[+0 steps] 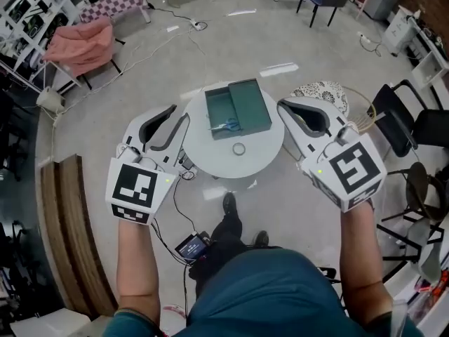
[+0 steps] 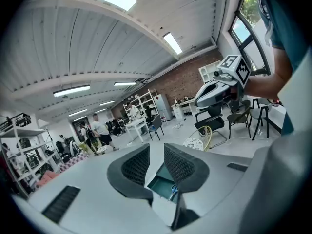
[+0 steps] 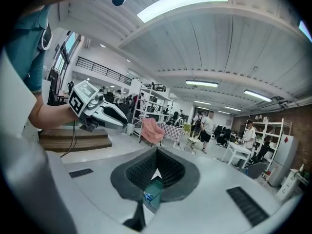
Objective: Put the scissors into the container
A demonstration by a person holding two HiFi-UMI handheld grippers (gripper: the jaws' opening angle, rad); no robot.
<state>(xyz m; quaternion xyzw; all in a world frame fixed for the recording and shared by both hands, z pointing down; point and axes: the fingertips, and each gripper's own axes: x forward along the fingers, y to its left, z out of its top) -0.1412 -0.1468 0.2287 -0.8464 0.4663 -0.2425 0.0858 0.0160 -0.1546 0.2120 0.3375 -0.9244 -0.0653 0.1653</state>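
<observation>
Closest, the left gripper has its jaws apart and holds nothing. Right gripper has its jaws pressed together, empty too. Scissors already lie inside the green container on the round table, ahead and between both grippers, about equally near each.

- The left gripper and right gripper have matt, pale plastic shells. The dark pads lining their jaws look ribbed and rubbery.
- The round counter is smooth white with a faint sheen.
- The container looks like smooth teal plastic.
- The scissors have blue plastic handles.
- The floor is polished grey and mirrors the ceiling lights.
- At upper left, the pink cloth is soft and creased.
</observation>
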